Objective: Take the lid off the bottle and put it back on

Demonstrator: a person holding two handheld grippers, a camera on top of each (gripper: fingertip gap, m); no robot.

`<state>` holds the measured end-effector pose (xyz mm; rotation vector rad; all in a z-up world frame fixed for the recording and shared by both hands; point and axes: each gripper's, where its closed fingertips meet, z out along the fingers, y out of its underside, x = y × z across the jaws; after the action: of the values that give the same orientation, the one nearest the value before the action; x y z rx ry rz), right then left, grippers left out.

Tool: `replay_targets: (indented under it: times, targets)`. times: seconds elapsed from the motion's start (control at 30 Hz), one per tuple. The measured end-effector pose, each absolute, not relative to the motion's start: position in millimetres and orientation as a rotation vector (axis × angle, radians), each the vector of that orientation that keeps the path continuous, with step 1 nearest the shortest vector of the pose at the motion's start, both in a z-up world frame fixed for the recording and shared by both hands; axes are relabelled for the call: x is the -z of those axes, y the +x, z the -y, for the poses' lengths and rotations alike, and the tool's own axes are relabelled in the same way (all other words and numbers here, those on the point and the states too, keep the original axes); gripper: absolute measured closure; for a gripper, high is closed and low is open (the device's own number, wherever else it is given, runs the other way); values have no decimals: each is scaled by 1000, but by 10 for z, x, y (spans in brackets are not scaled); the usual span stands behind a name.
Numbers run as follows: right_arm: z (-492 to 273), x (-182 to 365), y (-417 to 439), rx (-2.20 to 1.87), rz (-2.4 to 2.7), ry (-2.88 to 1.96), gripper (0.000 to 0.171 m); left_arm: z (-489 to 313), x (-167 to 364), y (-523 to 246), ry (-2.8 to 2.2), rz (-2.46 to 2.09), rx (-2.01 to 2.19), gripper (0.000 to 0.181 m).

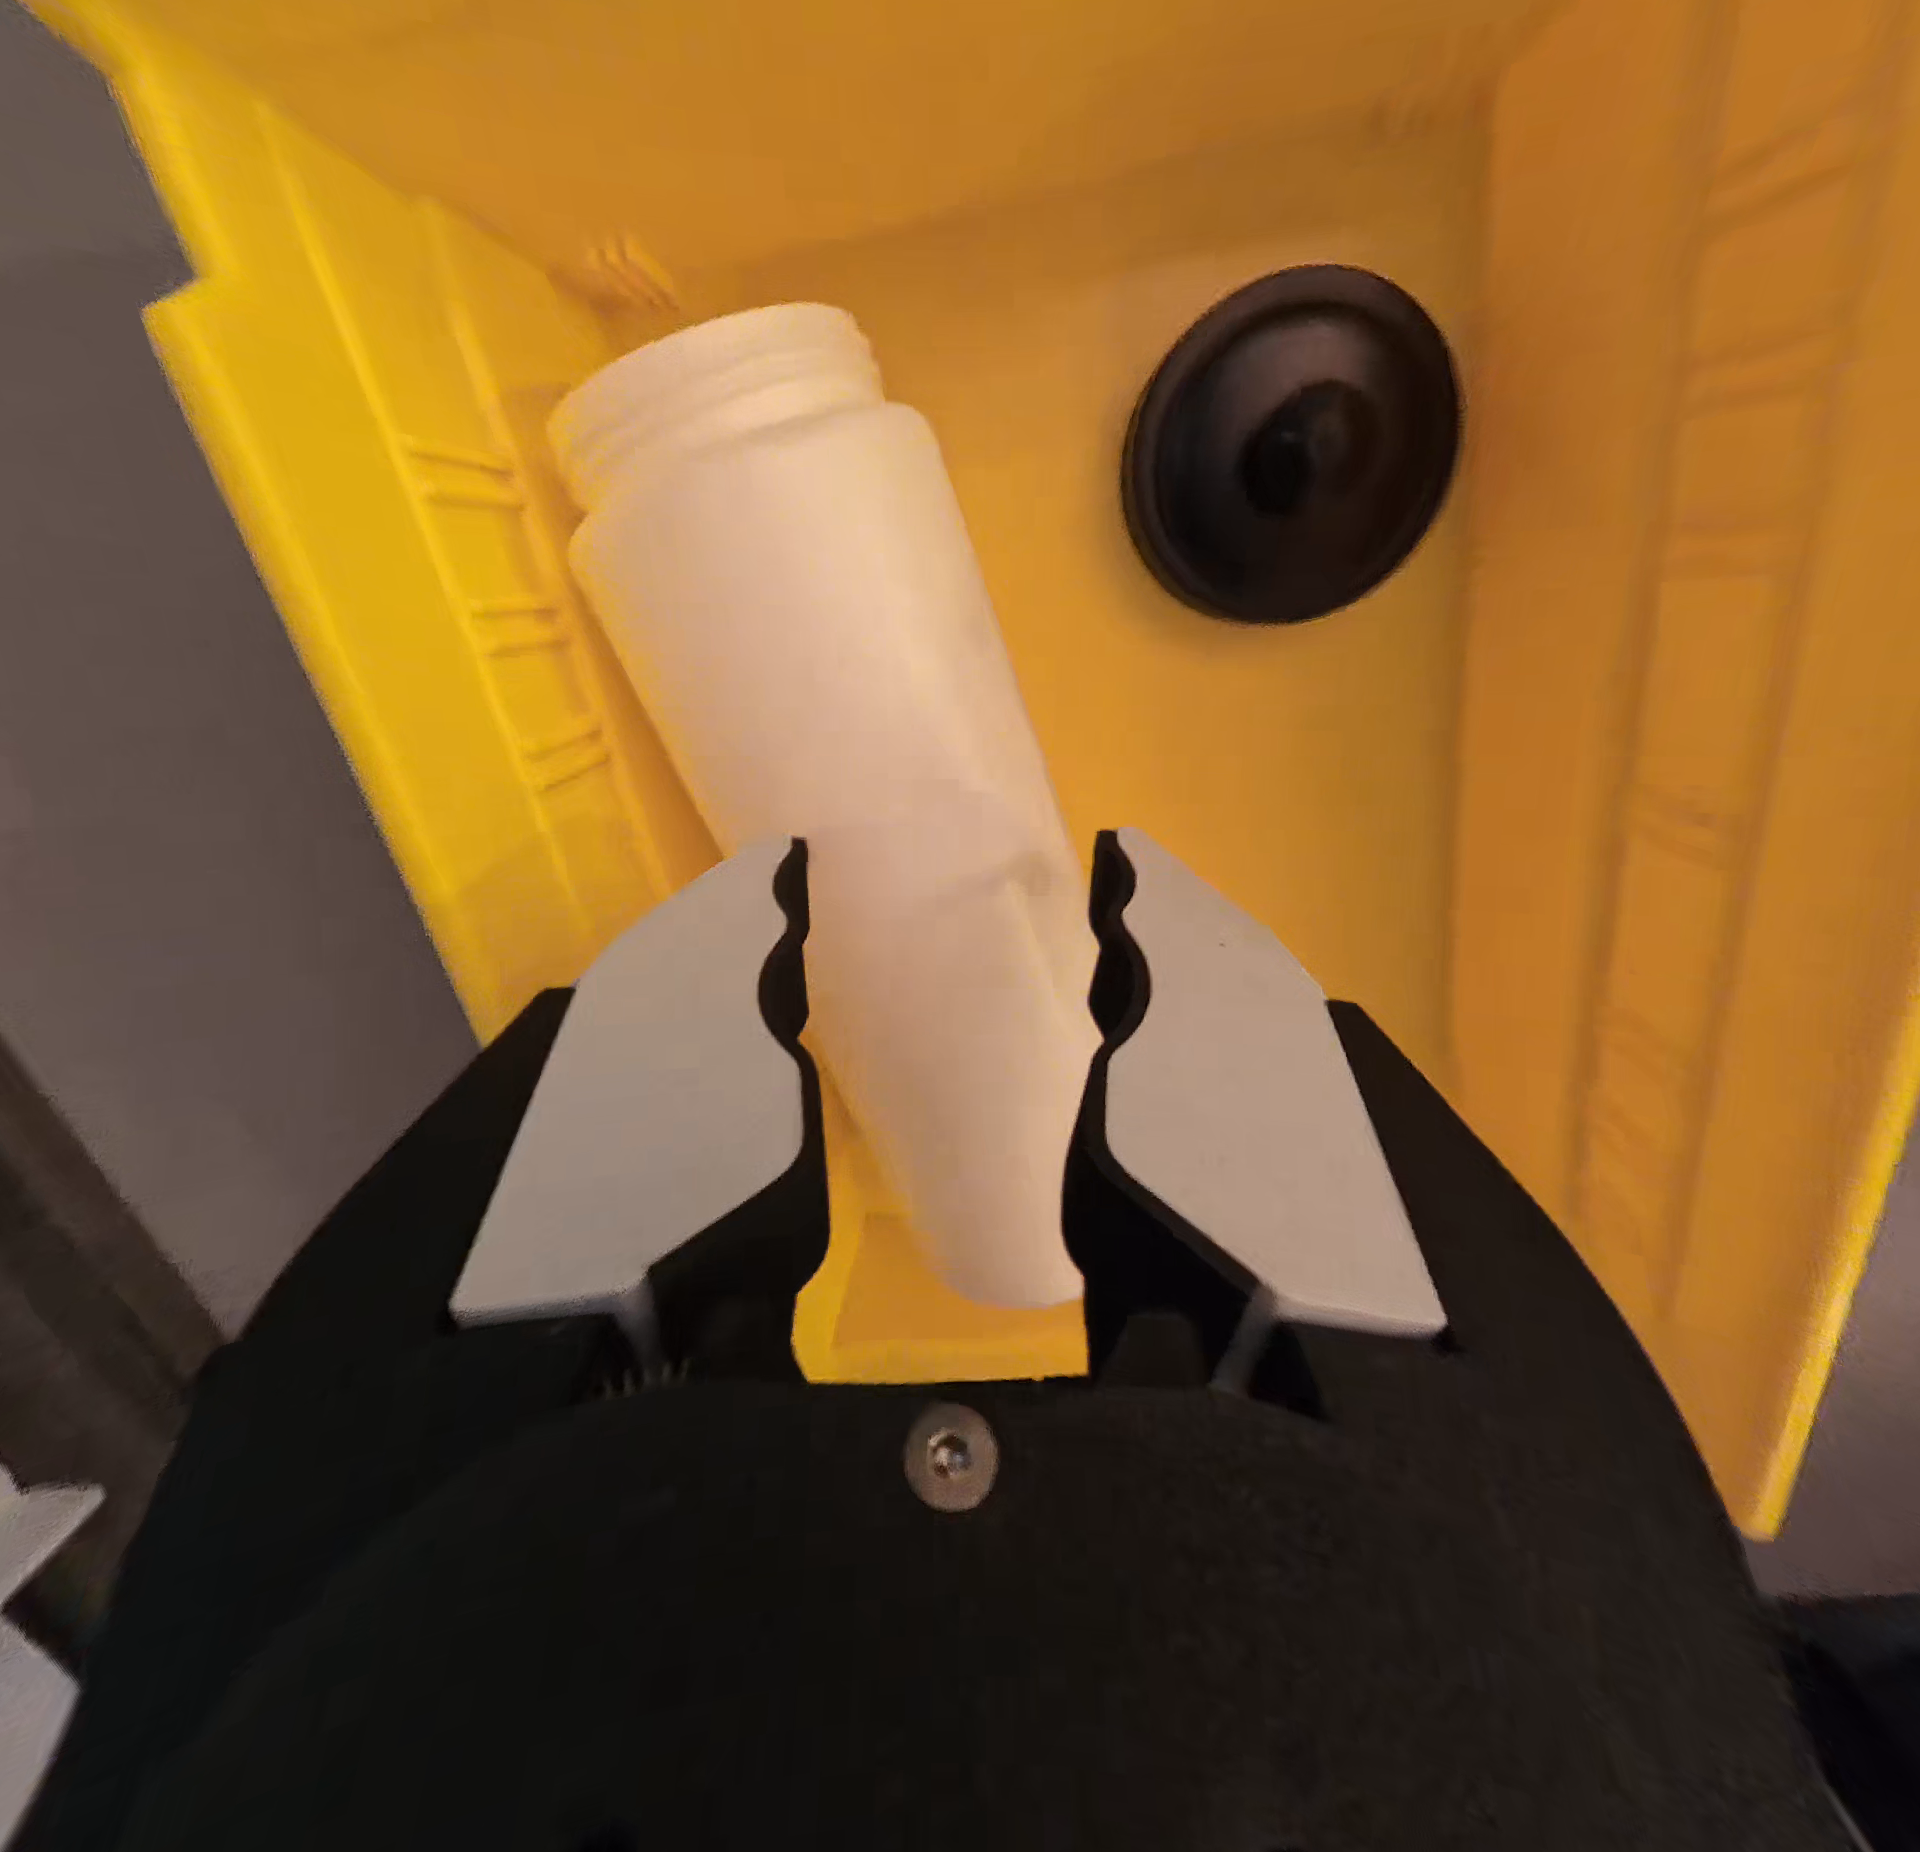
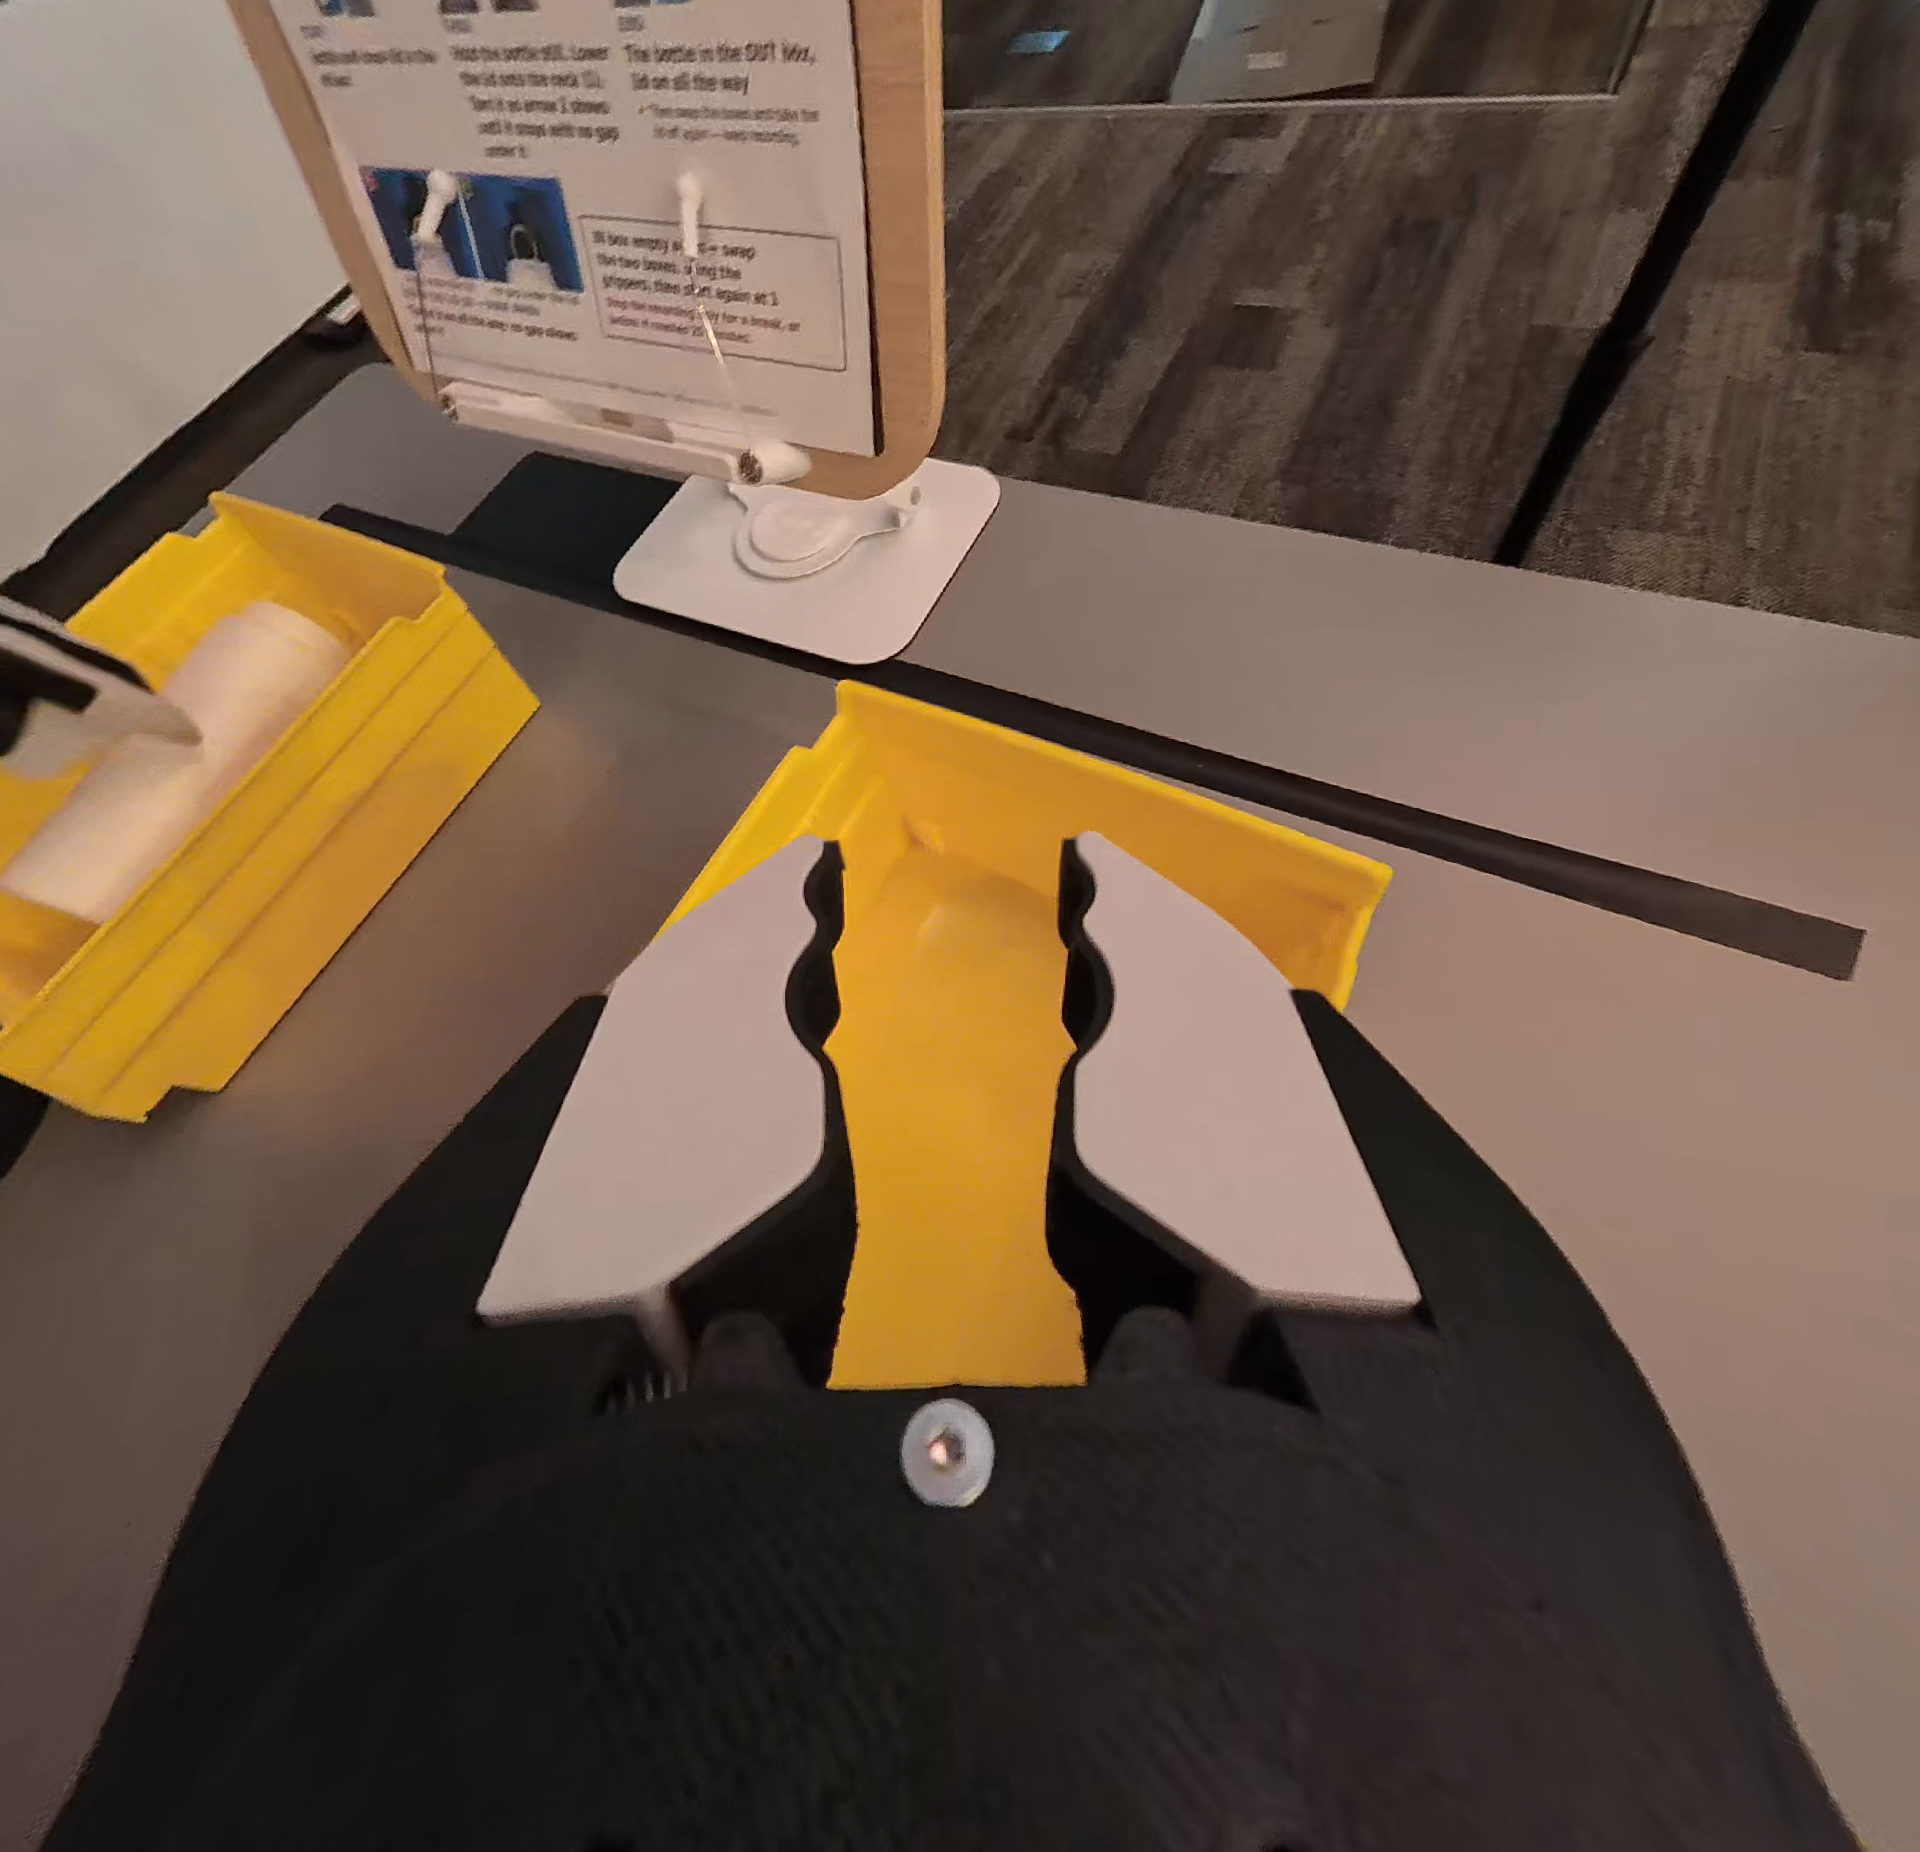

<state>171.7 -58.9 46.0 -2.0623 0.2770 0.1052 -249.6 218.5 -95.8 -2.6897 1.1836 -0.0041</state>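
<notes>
Behind yellow trays [image 2: 312, 763], printed instruction sheet [image 2: 613, 171], unlabelled white bottle [image 1: 810, 680], lid [image 1: 1288, 441] off

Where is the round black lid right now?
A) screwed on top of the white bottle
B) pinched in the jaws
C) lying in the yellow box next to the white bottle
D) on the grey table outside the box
C: the round black plastic lid lies on the floor of the yellow plastic box, apart from the white plastic bottle, whose threaded neck is bare.
</notes>
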Motion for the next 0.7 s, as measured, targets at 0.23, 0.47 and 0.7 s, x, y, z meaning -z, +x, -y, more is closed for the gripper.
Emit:
replay_targets:
  times: [0.23, 0.47, 0.7]
  targets:
    - [586, -380, 1604, -219, -215, -2084, 131, -2342, 1128, -2633, -2704, -1160, -211, 115]
    - [598, -437, 1529, -257, -182, -2063, 131, -2232, 1289, -2568, -2704, -1250, -168, 108]
    - [595, -407, 1484, -270, -166, -2080, 132, -1972, 1472, -2489, -2849, -1288, 58, 96]
